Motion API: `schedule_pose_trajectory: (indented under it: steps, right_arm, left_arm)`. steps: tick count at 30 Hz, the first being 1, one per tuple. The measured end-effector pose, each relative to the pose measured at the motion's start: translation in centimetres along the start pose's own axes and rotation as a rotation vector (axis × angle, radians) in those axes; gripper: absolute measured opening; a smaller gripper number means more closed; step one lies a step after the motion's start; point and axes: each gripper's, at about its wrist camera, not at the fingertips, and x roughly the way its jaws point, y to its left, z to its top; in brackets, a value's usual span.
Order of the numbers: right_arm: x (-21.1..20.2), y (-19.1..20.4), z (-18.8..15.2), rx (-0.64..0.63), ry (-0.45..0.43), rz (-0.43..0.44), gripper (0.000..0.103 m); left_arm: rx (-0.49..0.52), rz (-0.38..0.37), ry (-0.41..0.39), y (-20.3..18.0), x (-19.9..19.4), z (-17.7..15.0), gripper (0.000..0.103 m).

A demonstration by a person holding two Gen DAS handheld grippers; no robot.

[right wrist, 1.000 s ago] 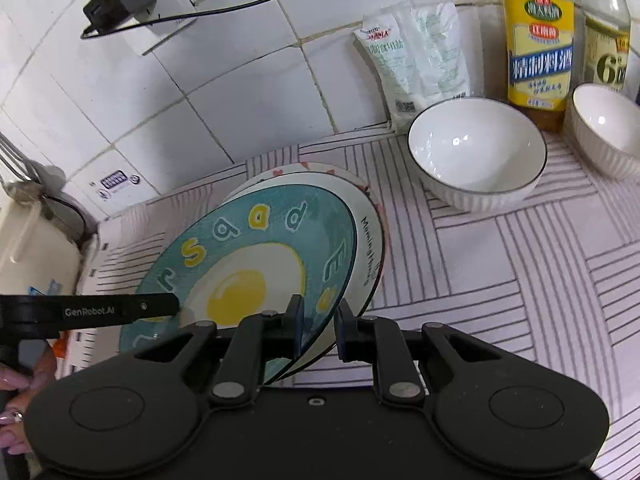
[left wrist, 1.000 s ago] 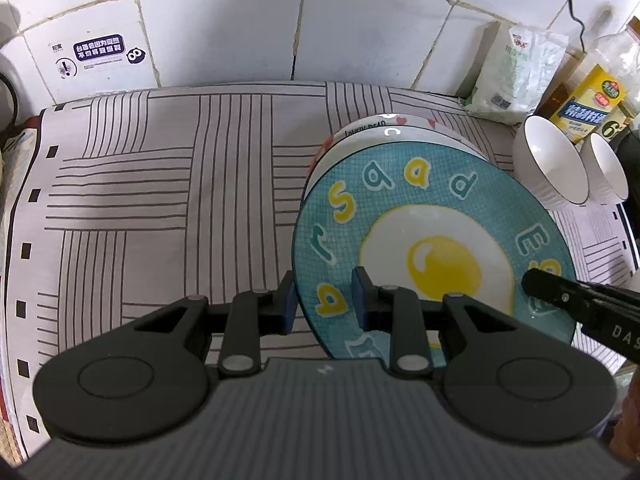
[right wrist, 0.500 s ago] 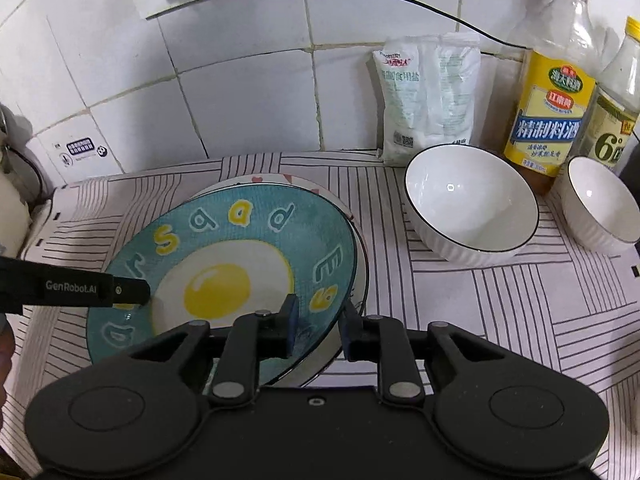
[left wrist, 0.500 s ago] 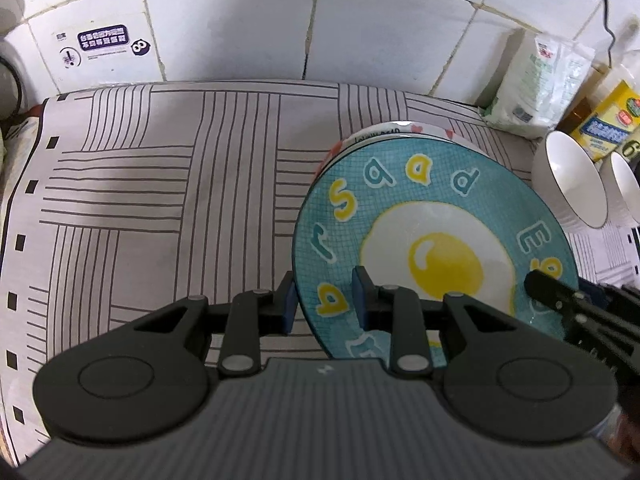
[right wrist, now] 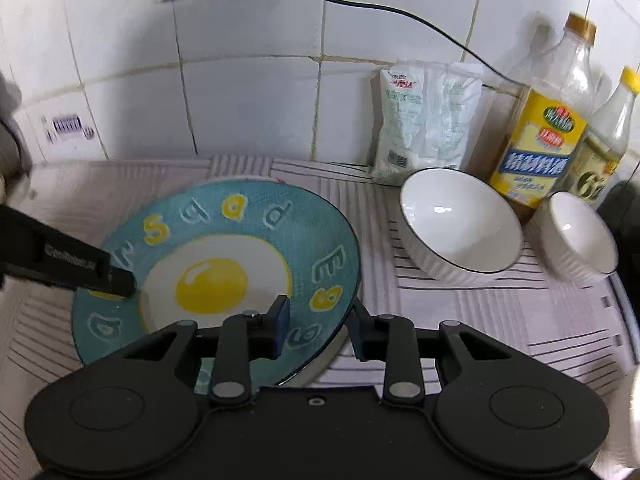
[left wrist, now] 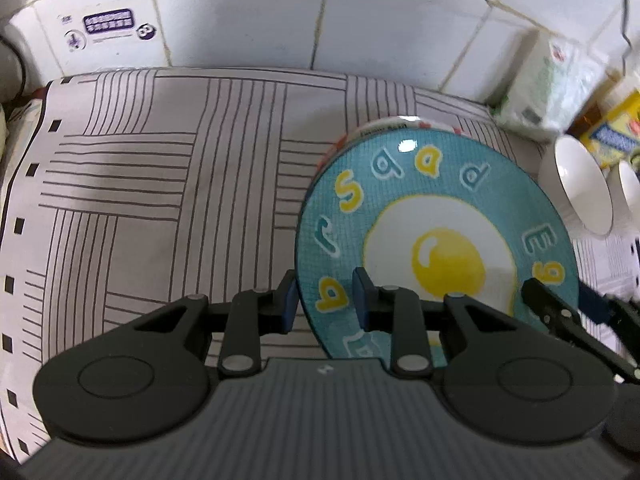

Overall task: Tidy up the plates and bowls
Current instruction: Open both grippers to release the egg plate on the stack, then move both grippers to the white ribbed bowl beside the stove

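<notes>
A teal plate with a fried-egg picture (left wrist: pixel 436 248) (right wrist: pixel 224 264) lies on top of a white plate with red marks (left wrist: pixel 386 123), whose rim shows behind it. My left gripper (left wrist: pixel 325 300) straddles the teal plate's left rim, one finger on each side. My right gripper (right wrist: pixel 318 326) straddles its right rim the same way. Both sets of jaws stand a plate's thickness apart, holding the rim. A large white bowl (right wrist: pixel 460 226) and a smaller white bowl (right wrist: pixel 582 238) sit to the right.
A striped cloth (left wrist: pixel 160 184) covers the counter against a tiled wall. A white bag (right wrist: pixel 426 116) and two oil bottles (right wrist: pixel 546 128) stand at the back right. A cable (right wrist: pixel 360 4) hangs from a wall socket.
The teal plate has come down flatter onto the white plate, hiding most of it. Both grippers have kept their hold on its rims and moved with it.
</notes>
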Motion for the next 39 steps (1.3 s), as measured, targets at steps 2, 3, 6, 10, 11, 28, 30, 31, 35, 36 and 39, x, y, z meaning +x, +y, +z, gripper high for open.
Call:
schedule_pose_trajectory:
  steps: [2,3,6,10,11,28,30,31,35,36,39]
  right_arm:
    - [-0.2,1.1,-0.4,-0.098,0.006,-0.064,0.037]
    - [-0.2,1.4,-0.6,-0.123,-0.002,-0.060,0.038]
    - [-0.2,1.6,-1.0,-0.097,-0.020,-0.052,0.037]
    - [-0.1,0.2,-1.2,0.030,-0.006,0.020,0.035]
    - [-0.1,-0.2,-1.3,0.066,-0.007,0.036,0.035]
    - [-10.1,-6.2,-3.3,0.176,-0.113,0.083,0.038]
    - [-11.9,-7.1,-3.6,0.178,-0.126,0.078,0.038]
    - [-12.6,-7.4,-3.7,0.177,-0.129,0.076,0.039]
    - [-15.1,-8.9,-4.4,0.164,-0.146,0.052,0.046]
    - [-15.6,-9.3,-4.6,0.167,-0.148,0.047,0.047]
    - [-16.9,-10.8,-5.4,0.195,-0.157,0.028,0.048]
  left_arm:
    - [0.022,-0.001,-0.013,-0.2,-0.1,-0.3,0.027]
    - [0.029,0.004,-0.008,-0.3,0.0,-0.4,0.027]
    - [0.035,0.009,-0.015,-0.5,-0.1,-0.6,0.026]
    - [0.022,-0.012,-0.017,-0.4,-0.7,-1.1,0.022]
    - [0.015,-0.021,-0.013,-0.3,-0.9,-1.1,0.021]
    - [0.196,-0.114,-0.059,-6.1,-10.5,-3.8,0.050]
    - [0.219,-0.143,-0.073,-6.9,-11.9,-4.2,0.057]
    - [0.232,-0.153,-0.082,-7.4,-12.5,-4.4,0.062]
    - [0.278,-0.172,-0.100,-9.2,-14.3,-5.3,0.072]
    - [0.285,-0.174,-0.101,-9.6,-14.6,-5.6,0.074]
    - [0.313,-0.169,-0.109,-10.8,-15.4,-6.5,0.079]
